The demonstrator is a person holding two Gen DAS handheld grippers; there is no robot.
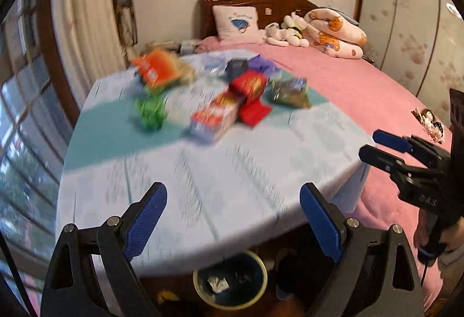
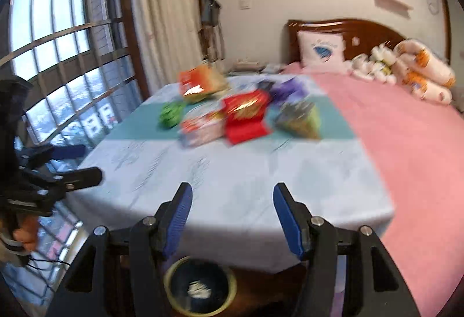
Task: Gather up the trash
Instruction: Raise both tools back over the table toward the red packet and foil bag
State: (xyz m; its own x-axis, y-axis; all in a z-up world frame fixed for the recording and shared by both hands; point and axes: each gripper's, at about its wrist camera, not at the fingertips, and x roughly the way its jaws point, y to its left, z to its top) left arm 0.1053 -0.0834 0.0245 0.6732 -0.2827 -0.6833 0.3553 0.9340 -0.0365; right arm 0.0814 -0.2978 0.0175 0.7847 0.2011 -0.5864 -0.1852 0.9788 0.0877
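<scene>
1. Lying clustered on the far half of the table (image 1: pixel 203 186), the wrappers are blurred; the red-and-white packet (image 1: pixel 214 117) runs its long axis toward the near-left edge.
2. Left gripper (image 1: pixel 233 218): jaws wide apart, nothing between.
3. Right gripper (image 2: pixel 232 218): jaws apart, empty.
4. The bin (image 2: pixel 200 286) stands on the floor below the table's near edge, with scraps inside.

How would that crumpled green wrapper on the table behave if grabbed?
The green wrapper looks scrunched and thin, so it probably crushes easily and weighs little. Its bunched, glossy look suggests it might slip or spring back; the blur hides detail.
</scene>
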